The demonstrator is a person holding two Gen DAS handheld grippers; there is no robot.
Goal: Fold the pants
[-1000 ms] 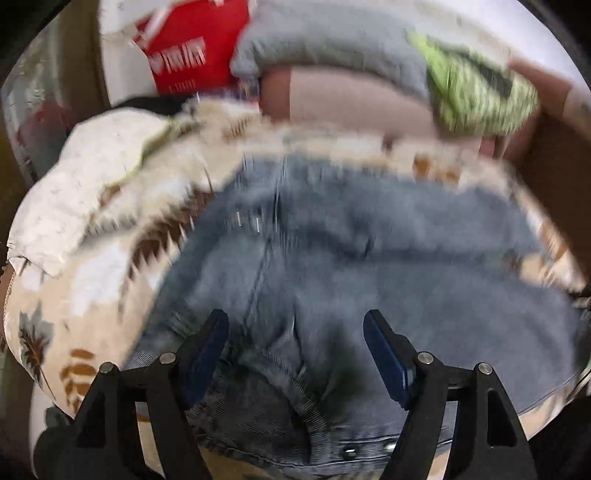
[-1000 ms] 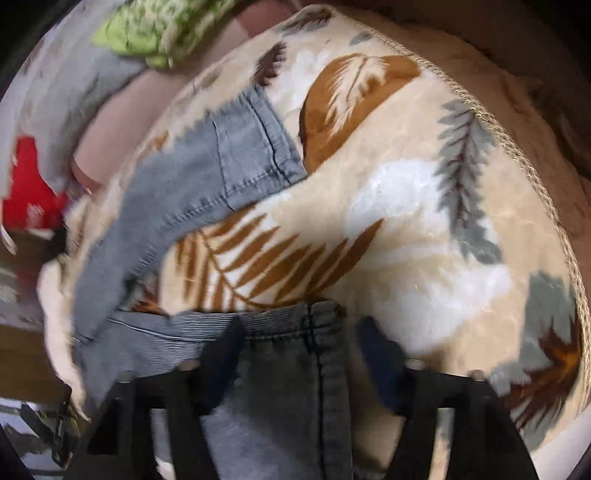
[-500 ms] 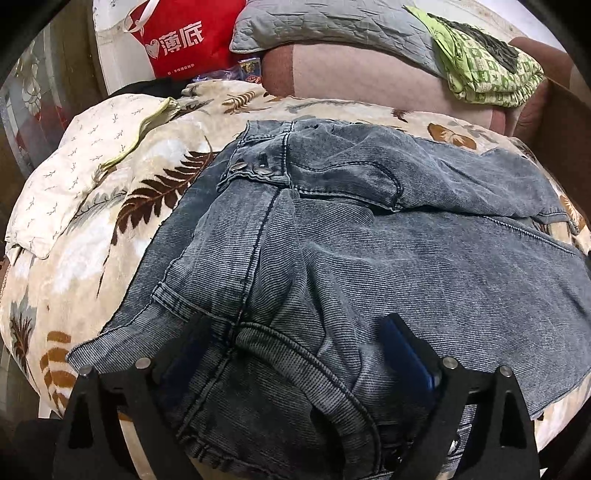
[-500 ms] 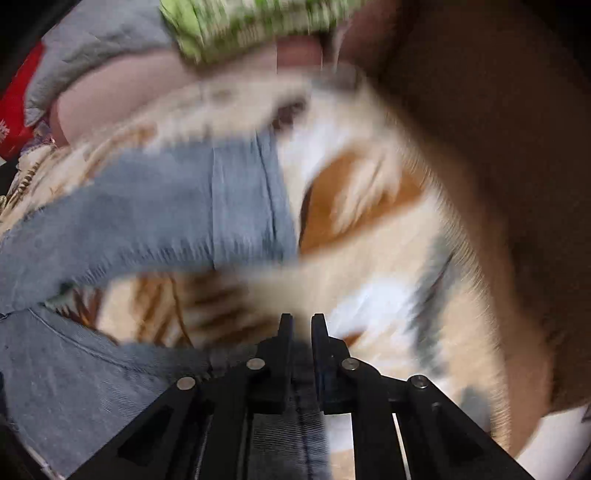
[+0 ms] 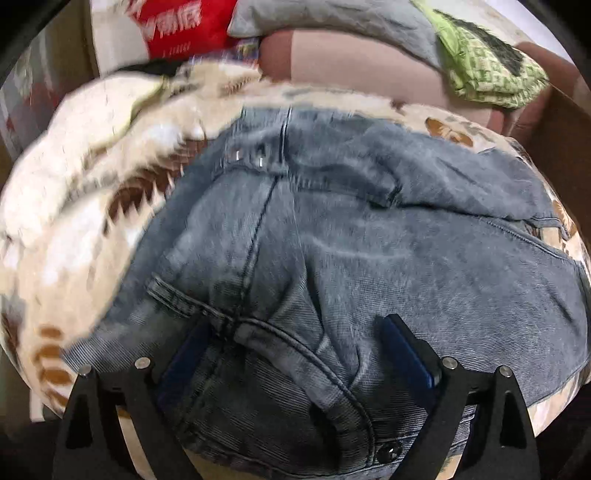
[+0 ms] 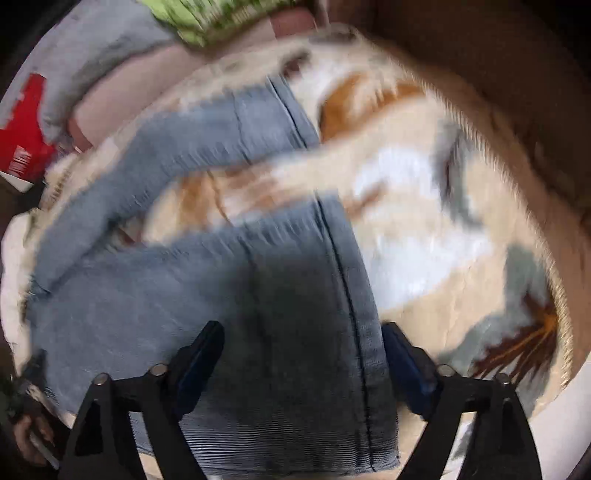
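Note:
Grey-blue jeans (image 5: pixel 369 240) lie spread on a leaf-print blanket (image 5: pixel 74 240). In the left wrist view the waistband end is nearest me, bunched between the fingers of my open left gripper (image 5: pixel 295 350). In the right wrist view the hem of one jeans leg (image 6: pixel 314 332) lies under my open right gripper (image 6: pixel 301 350), with the other leg (image 6: pixel 229 125) stretched out farther back. Both views are blurred by motion.
Behind the blanket (image 6: pixel 424 240) lie a red bag (image 5: pixel 173 22), a grey pillow (image 5: pixel 332 18), a pink cushion (image 5: pixel 351 62) and a green patterned cloth (image 5: pixel 487 66). A white sheet (image 5: pixel 92 122) lies at the left. A brown wall (image 6: pixel 498 74) stands at the right.
My right gripper was shut on the leg hem half a second ago and is now open, with the hem lying flat under it. The left gripper stays open over the waistband.

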